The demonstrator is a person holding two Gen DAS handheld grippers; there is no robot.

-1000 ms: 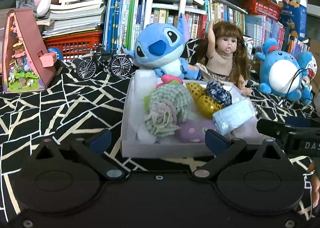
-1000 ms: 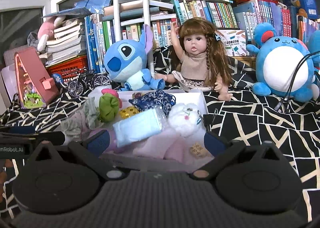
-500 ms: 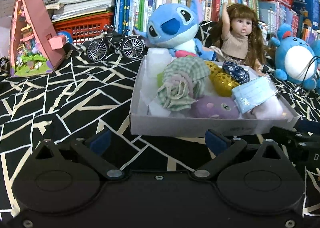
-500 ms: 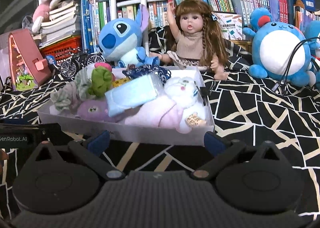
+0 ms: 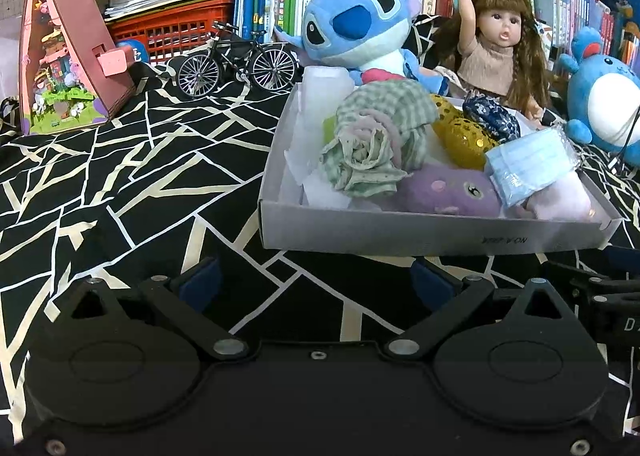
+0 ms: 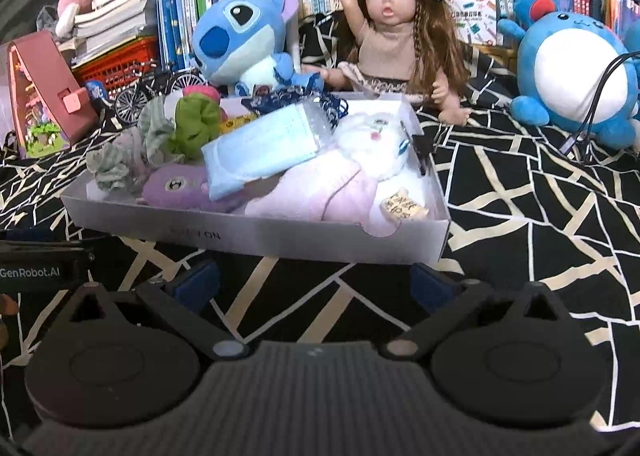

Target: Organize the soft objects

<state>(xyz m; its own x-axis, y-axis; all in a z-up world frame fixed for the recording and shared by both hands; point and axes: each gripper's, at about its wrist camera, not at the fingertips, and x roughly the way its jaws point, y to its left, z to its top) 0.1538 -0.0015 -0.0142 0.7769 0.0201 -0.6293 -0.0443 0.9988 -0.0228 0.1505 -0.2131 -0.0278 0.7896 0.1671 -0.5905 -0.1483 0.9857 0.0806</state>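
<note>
Ahead and far left of the left claw (image 5: pixel 316 276) stands a pink triangular toy house (image 5: pixel 68 56), with a small black model bicycle (image 5: pixel 238 60) beyond it. This claw is spread wide and holds nothing, its blue-padded fingers (image 5: pixel 200 282) low over the black cloth with cream crack lines (image 5: pixel 120 184). Just ahead and slightly right sits the shallow white cardboard box (image 5: pixel 420 234), packed with a rolled green checked cloth (image 5: pixel 376 140), a purple plush toy (image 5: pixel 452 192) and a pale blue pack of face masks (image 5: pixel 528 164). The right claw (image 6: pixel 316 280), likewise wide apart and empty, faces the same box's near wall. Behind the box sit a blue alien plush (image 6: pixel 240 40) and a long-haired doll (image 6: pixel 396 36); a round blue-and-white plush (image 6: pixel 572 72) lies ahead to the right.
</note>
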